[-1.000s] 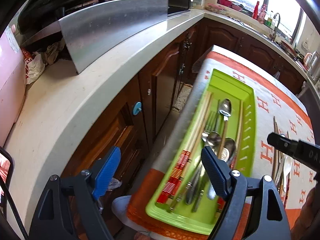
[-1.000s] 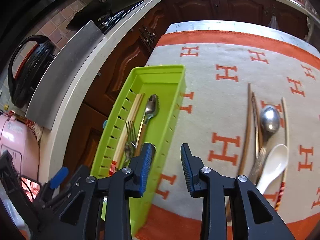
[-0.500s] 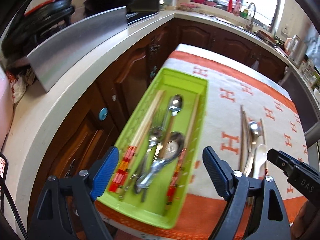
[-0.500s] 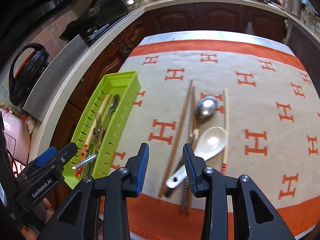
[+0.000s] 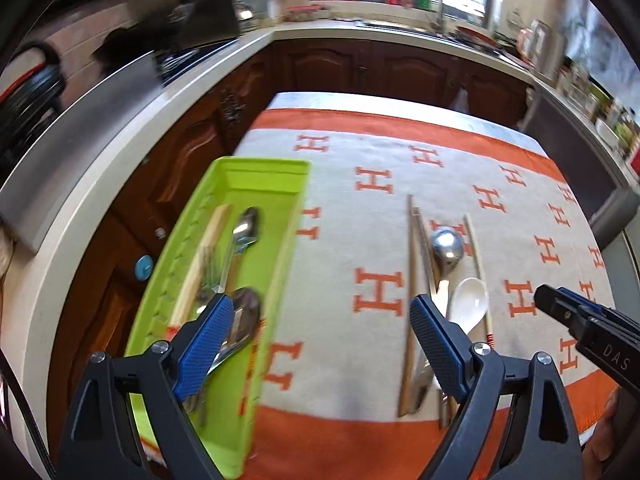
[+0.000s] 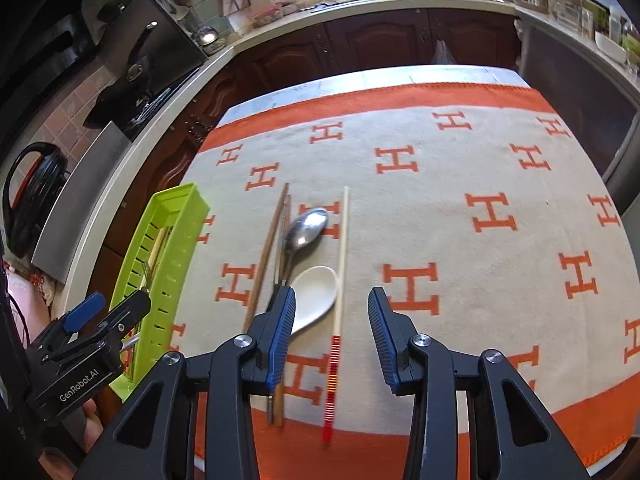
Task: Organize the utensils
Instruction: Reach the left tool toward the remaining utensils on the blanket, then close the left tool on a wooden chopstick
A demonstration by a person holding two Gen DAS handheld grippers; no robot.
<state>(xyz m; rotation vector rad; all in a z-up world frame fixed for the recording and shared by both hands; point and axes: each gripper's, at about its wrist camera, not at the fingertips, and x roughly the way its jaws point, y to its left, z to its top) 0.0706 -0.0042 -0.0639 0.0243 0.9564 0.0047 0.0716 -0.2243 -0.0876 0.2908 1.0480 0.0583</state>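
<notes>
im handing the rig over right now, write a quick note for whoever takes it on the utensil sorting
Left gripper: open and empty, above the cloth between tray and loose pile.
Right gripper: jaws opening, empty, above the red-banded chopstick.
Green tray at the cloth's left edge already holds chopsticks, a fork and metal spoons.
Left on the cloth: two brown chopsticks, a metal spoon, a white spoon and the red-banded chopstick.
To do: move those five into the tray.

An orange-and-beige H-print blanket point(image 6: 460, 208) is covering the desk, dark wood cabinets point(image 6: 380, 44) are running along behind it, and a black kettle point(image 6: 32, 196) is sitting on the side counter.
</notes>
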